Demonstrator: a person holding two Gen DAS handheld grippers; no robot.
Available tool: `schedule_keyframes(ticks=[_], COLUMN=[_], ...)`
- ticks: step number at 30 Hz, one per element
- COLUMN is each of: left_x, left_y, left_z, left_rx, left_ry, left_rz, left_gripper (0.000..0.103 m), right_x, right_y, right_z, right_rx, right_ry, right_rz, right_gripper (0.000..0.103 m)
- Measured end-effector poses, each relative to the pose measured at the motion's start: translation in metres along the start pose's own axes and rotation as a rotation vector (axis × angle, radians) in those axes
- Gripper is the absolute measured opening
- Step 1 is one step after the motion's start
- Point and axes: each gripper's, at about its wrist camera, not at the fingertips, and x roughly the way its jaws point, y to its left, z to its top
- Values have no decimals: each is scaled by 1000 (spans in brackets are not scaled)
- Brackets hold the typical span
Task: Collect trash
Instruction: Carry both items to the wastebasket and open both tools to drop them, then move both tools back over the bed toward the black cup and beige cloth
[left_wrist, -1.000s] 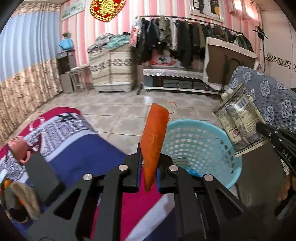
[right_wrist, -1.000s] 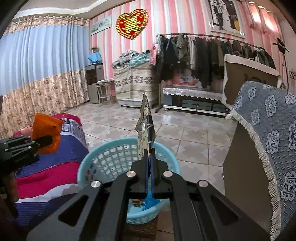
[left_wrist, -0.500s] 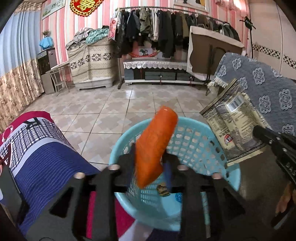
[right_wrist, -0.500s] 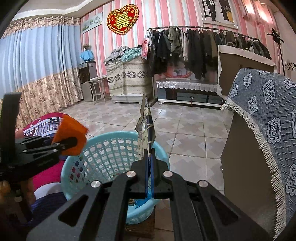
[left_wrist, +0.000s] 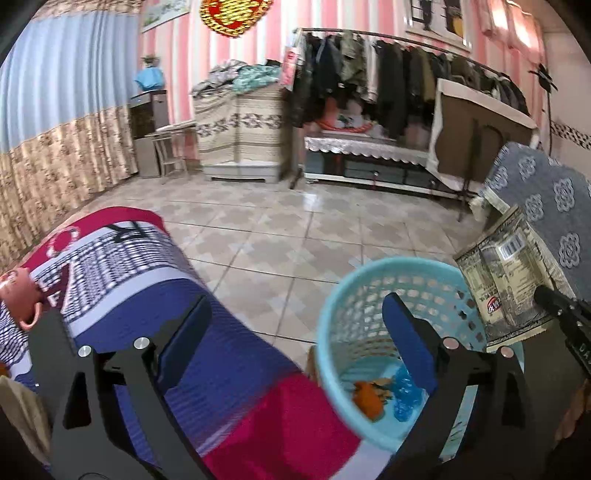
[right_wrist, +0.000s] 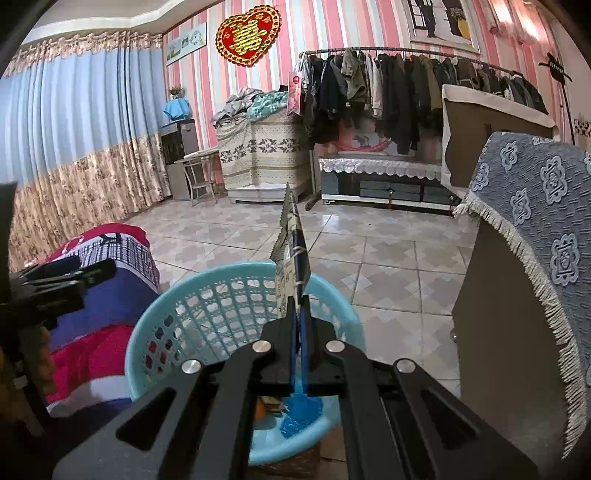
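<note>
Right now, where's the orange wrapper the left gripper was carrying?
In the left wrist view the orange wrapper lies at the bottom of the blue basket, beside a blue scrap, right of the open left gripper.

Left gripper (left_wrist: 295, 325) has just been opening, so its jaws stand spread wide with nothing between the blue pads (left_wrist: 184, 339), pointing forward and a bit downward. Right gripper (right_wrist: 297, 314) sits off to its right with jaws pinched tight together, tilted down about the same, clamped edge-on on a flat wrapper (right_wrist: 291, 254).
</note>
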Motion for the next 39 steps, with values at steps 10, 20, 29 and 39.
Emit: schedule_keyframes(ticks=[10, 20, 29, 39], left_x=[-20, -55, -110, -173], left_y=[33, 78, 128, 197], left_z=[3, 1, -14, -47], left_rx=[-28, -90, -127, -196], left_ry=[-23, -43, -66, -66], left_rz=[86, 147, 237, 362], left_gripper=[93, 93, 94, 97], right_x=[33, 17, -15, -43], right_y=[26, 38, 81, 152], right_z=[-6, -16, -2, -1], right_rx=[-33, -80, -146, -215], right_ry=[44, 9, -49, -75], right_rz=[-7, -27, 14, 117], right_gripper=[31, 89, 90, 91])
